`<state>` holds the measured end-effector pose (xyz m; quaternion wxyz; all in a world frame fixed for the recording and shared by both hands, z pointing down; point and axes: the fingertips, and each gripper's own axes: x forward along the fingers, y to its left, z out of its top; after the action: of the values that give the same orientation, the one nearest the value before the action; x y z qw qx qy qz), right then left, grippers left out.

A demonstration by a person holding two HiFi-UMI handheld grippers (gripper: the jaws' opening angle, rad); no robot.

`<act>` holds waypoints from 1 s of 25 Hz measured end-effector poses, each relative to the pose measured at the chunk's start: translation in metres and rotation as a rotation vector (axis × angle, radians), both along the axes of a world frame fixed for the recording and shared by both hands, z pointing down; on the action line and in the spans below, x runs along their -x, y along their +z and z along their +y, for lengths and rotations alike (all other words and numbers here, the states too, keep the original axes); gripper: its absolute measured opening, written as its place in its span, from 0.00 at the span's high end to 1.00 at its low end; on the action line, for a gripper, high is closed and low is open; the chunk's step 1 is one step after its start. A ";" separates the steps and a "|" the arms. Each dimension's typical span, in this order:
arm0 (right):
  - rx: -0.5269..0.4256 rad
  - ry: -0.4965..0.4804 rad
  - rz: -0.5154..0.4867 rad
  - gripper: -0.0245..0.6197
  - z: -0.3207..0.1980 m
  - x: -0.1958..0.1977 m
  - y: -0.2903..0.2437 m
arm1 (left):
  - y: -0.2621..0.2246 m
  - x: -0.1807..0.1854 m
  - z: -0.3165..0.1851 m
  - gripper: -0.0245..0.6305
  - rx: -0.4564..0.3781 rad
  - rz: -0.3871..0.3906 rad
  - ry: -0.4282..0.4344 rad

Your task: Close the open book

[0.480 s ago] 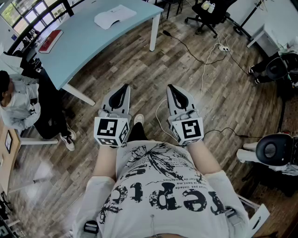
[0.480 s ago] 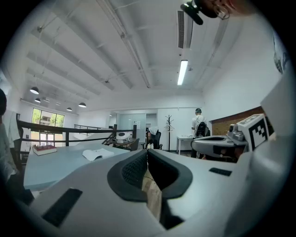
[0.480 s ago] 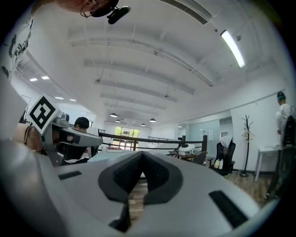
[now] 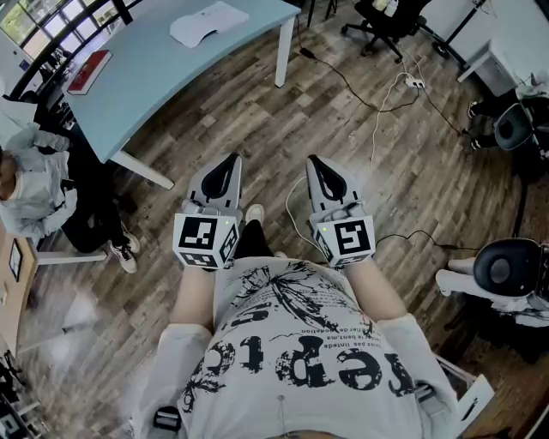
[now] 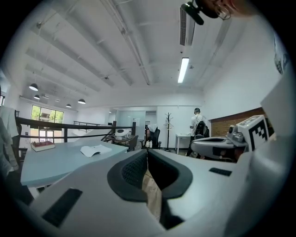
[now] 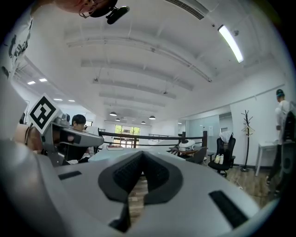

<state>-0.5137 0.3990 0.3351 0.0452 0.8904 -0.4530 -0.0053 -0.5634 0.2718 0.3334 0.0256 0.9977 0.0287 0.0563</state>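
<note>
The open book [image 4: 208,23], white, lies flat on the light blue table [image 4: 163,77] far ahead at the upper left of the head view. In the left gripper view the book [image 5: 95,149] rests on the table top [image 5: 51,162], well beyond the jaws. My left gripper [image 4: 232,161] and right gripper [image 4: 312,160] are held side by side over the wooden floor, close in front of my body and level. Both are shut with nothing between the jaws. Their tips meet in the left gripper [image 5: 147,152] and right gripper [image 6: 141,154] views.
A red book [image 4: 89,71] lies at the table's left end, where a seated person [image 4: 30,193] sits. Cables [image 4: 377,111] trail over the floor [image 4: 257,120] ahead. Office chairs [image 4: 506,267] stand at the right. Another person [image 5: 198,121] stands far off by a desk.
The head view has shifted slightly, so the table and book sit a little higher in the picture. Both grippers keep their place and stay shut.
</note>
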 end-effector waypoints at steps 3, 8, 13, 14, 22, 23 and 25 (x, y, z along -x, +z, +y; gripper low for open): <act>-0.015 0.004 -0.031 0.95 0.005 -0.007 0.005 | 0.006 -0.006 0.004 0.93 0.006 -0.019 0.002; -0.016 0.018 -0.058 0.95 0.004 -0.030 0.015 | 0.015 -0.024 0.000 0.93 0.005 -0.046 0.001; -0.014 0.027 -0.070 0.95 -0.020 -0.074 0.024 | 0.027 -0.068 -0.030 0.93 0.011 -0.061 -0.011; -0.012 0.030 -0.071 0.95 -0.026 -0.086 0.025 | 0.028 -0.080 -0.036 0.93 0.014 -0.060 -0.009; 0.017 0.048 -0.066 0.95 -0.104 -0.200 0.027 | 0.030 -0.198 -0.118 0.93 0.044 -0.054 -0.003; 0.019 0.044 -0.063 0.95 -0.119 -0.217 0.024 | 0.028 -0.215 -0.133 0.93 0.048 -0.053 -0.008; 0.022 0.037 -0.057 0.95 -0.147 -0.251 0.019 | 0.025 -0.248 -0.162 0.93 0.051 -0.053 -0.016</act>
<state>-0.2627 0.2517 0.3544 0.0422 0.8979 -0.4374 0.0259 -0.3154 0.1102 0.3581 0.0523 0.9951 0.0217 0.0816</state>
